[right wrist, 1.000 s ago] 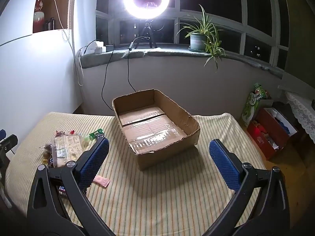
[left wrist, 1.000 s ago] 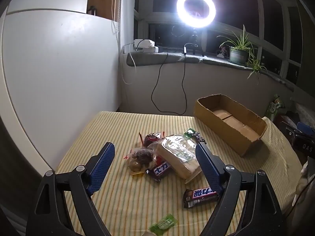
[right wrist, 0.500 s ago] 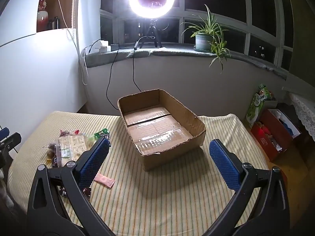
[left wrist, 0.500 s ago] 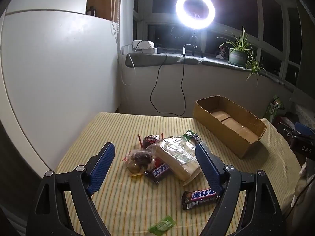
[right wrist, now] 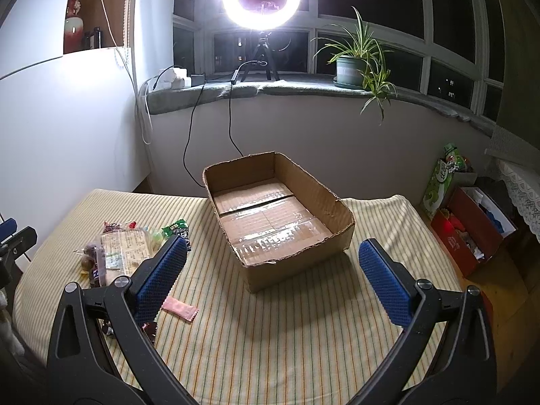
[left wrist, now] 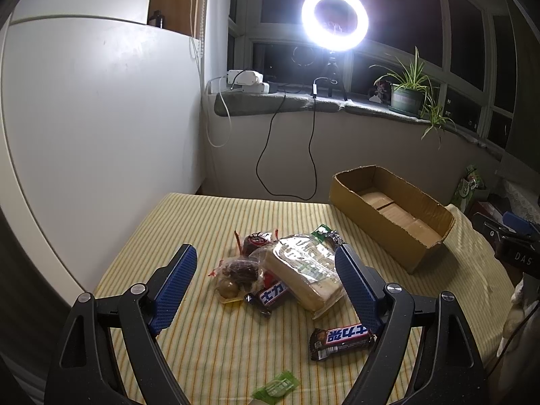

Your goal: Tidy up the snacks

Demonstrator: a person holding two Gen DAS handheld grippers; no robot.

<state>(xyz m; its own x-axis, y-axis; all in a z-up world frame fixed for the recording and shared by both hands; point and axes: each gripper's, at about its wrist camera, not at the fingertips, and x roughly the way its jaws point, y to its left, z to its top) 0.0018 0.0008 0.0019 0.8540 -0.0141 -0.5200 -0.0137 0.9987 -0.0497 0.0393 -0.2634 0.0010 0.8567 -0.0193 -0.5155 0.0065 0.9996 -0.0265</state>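
Snacks (left wrist: 283,276) lie in a small heap on the desk (left wrist: 202,337), near its left edge and about midway along it. The heap has a bread pack (left wrist: 305,273), a bag of dark sweets (left wrist: 239,271) and a chocolate bar (left wrist: 273,295) half under the bread. A second bar (left wrist: 341,337) lies apart, closer to the front edge, and a green candy (left wrist: 275,386) is almost at the front edge. A pink sachet (right wrist: 179,307) lies between the heap and the box (right wrist: 280,212). The box stands open and empty toward the far right part of the desk, well apart from the heap.

Both tongs are wide open and hold nothing. The left tongs (left wrist: 263,283) hover above the heap. The right tongs (right wrist: 270,270) hover in front of the box.

I judge that the step in hand is the first pick, with nothing sorted yet. To do it well, the left tongs should take one snack only. The bread pack is the biggest and lies on top, so it seems a good first choice; grip it across the short side and softly, because bread will squash. The wrappers are slippery and the bar under the bread may be dragged along, so lift slowly. Flat things like the sachet will probably need the tips low on the cloth.
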